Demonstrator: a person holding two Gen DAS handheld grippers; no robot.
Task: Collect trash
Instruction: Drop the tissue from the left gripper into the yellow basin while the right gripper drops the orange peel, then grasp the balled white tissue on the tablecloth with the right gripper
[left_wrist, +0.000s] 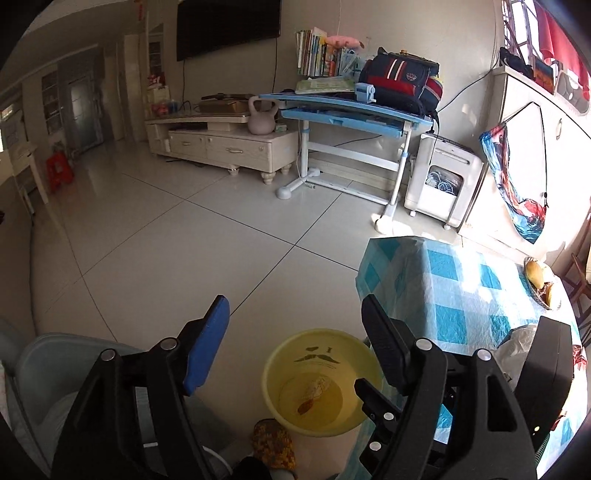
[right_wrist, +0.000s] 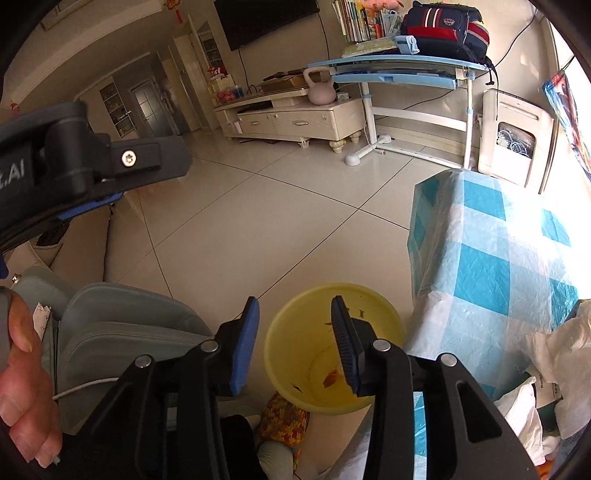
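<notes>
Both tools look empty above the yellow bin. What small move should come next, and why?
Probably swing the right tool toward the white crumpled wrappers on the checked tablecloth: both tools are open and empty, the yellow bin already holds scraps.

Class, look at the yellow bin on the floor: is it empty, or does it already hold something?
Not empty. The yellow bin stands upright beside the checked tablecloth, with a few small scraps on its bottom; otherwise it is mostly unfilled.

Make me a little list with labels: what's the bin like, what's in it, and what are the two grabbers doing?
bin: round yellow plastic bin on the tiled floor, beside the blue checked tablecloth
inside: a few small scraps at the bottom
left gripper: above the bin, jaws open, nothing between them
right gripper: above the bin, jaws open, nothing between them
</notes>
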